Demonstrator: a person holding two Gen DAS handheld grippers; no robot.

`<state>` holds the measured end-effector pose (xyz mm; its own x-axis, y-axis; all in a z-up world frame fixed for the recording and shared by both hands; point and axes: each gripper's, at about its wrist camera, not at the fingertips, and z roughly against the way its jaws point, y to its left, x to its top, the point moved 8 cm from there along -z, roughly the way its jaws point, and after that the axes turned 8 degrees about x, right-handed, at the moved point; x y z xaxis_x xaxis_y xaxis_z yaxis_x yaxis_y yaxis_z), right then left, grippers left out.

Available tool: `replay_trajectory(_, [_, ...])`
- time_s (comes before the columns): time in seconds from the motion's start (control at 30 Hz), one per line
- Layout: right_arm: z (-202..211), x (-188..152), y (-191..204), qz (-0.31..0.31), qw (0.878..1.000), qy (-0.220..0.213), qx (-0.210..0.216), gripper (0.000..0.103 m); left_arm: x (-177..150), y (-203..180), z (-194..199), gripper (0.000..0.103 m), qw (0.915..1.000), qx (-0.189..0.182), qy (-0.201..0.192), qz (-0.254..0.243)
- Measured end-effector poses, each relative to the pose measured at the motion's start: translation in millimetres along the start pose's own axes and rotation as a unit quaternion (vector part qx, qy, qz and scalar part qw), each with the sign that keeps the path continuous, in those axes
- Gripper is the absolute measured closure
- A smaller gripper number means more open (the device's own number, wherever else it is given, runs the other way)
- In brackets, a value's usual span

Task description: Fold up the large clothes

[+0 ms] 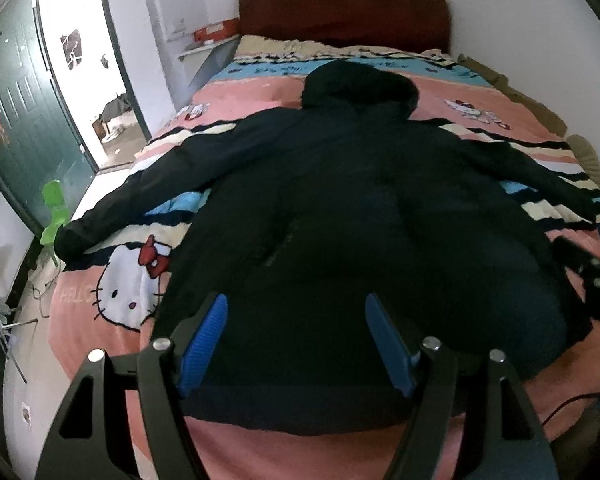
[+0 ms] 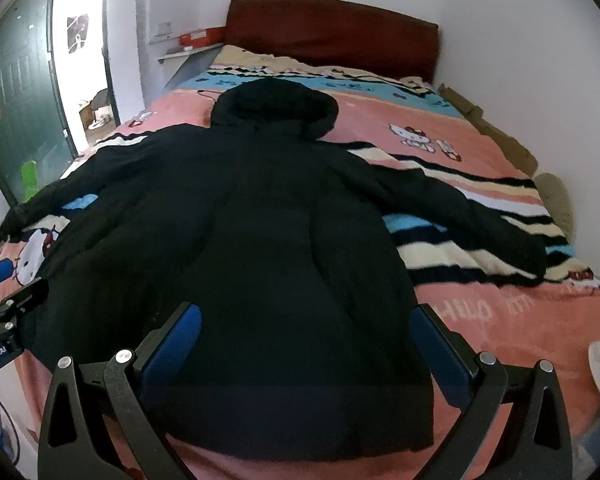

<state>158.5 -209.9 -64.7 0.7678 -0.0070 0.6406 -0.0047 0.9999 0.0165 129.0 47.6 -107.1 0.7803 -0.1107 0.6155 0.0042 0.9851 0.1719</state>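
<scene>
A large black hooded jacket [image 1: 340, 208] lies flat on the bed, back up, hood toward the headboard, both sleeves spread out sideways. It also shows in the right wrist view [image 2: 252, 240]. My left gripper [image 1: 296, 304] is open and empty, its blue pads hovering over the jacket's lower left part near the hem. My right gripper [image 2: 306, 316] is open and empty over the jacket's lower right part near the hem. The right gripper shows at the right edge of the left wrist view [image 1: 592, 276]; the left gripper shows at the left edge of the right wrist view [image 2: 0, 300].
The bed carries a pink Hello Kitty blanket [image 1: 112, 292] with stripes, and a dark red headboard [image 1: 340, 12] at the far end. A green door [image 1: 16, 120] stands open at the left with a green plastic chair [image 1: 54, 212] beside the bed. A white wall runs along the right.
</scene>
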Motion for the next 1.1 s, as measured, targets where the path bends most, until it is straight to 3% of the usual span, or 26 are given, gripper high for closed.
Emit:
replay_trajectory(0.13, [-12, 23, 8, 0.009, 1.0, -0.001, 0.005, 0.001, 6, 39, -22, 0.033, 0.9996, 0.013, 0.01, 0.022])
replay_trajectory(0.27, [-25, 49, 15, 0.018, 1.0, -0.007, 0.008, 0.001, 9, 97, -52, 0.033, 0.9962, 0.027, 0.03, 0.077])
replay_trajectory(0.37, [-34, 67, 17, 0.018, 1.0, -0.012, 0.008, 0.001, 4, 155, -86, 0.033, 0.9877, 0.031, 0.056, 0.142])
replay_trajectory(0.5, [-45, 86, 16, 0.013, 1.0, -0.019, 0.001, 0.001, -3, 229, -130, 0.033, 0.969, 0.038, 0.08, 0.231])
replay_trajectory(0.6, [-53, 93, 12, 0.006, 1.0, -0.018, -0.003, 0.001, -5, 275, -159, 0.033, 0.9485, 0.02, 0.085, 0.305])
replay_trajectory(0.77, [-66, 98, 3, -0.007, 1.0, -0.009, -0.015, 0.001, -4, 340, -204, 0.033, 0.898, -0.015, 0.078, 0.433])
replay_trajectory(0.87, [-72, 98, -1, -0.01, 1.0, -0.005, -0.019, 0.001, 0, 361, -223, 0.033, 0.8724, -0.034, 0.073, 0.482])
replay_trajectory(1.03, [-81, 94, -7, -0.02, 1.0, 0.004, -0.021, 0.001, 0, 383, -252, 0.034, 0.8197, -0.063, 0.07, 0.565])
replay_trajectory(1.1, [-84, 93, -8, -0.02, 1.0, 0.008, -0.021, 0.001, -2, 392, -260, 0.035, 0.8041, -0.066, 0.067, 0.587])
